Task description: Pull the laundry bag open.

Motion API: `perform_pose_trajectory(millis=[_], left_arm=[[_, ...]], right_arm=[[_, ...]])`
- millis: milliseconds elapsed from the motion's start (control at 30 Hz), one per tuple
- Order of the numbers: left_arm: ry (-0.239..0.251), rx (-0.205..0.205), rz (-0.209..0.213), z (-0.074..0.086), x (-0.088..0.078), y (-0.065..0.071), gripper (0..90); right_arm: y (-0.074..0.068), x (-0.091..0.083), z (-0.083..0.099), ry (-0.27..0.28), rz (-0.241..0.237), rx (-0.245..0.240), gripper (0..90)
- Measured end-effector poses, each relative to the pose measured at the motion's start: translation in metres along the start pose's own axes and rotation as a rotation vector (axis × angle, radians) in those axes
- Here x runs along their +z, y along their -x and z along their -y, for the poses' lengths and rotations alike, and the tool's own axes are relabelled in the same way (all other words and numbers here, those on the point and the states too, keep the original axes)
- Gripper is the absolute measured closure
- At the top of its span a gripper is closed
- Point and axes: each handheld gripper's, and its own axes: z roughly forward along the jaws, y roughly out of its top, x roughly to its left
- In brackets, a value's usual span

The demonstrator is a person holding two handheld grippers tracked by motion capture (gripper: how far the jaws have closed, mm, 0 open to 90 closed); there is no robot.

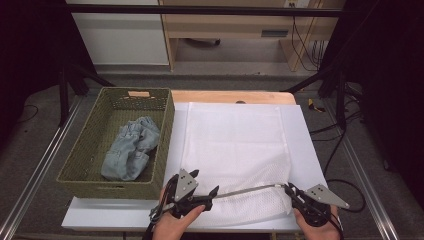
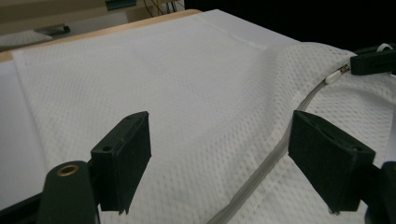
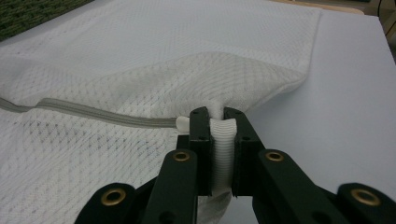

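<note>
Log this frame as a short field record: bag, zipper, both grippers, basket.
bag: white mesh laundry bag, lying flat on the white table sheet, near end lifted
zipper: grey zipper, running along the bag's near edge between the two grippers
right gripper: right gripper shut on the bag's zipper end, white ribbed fabric pinched between the pads
left gripper: left gripper open above the mesh, nothing between the jaws
basket: green woven basket left of the bag, holding crumpled jeans
</note>
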Motion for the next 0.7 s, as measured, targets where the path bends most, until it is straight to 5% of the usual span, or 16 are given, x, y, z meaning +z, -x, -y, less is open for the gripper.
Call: perform_pose_trajectory(millis=[267, 700], left_arm=[[0.012, 0.001, 0.049, -0.019, 0.028, 0.023, 30.6], [-0.054, 0.074, 0.169, -0.022, 0.085, 0.075, 66.5]], right_arm=[[-0.002, 0.003, -0.004, 0.015, -0.009, -0.010, 82.3], [-0.007, -0.005, -0.007, 0.056, -0.042, -0.029, 82.5]])
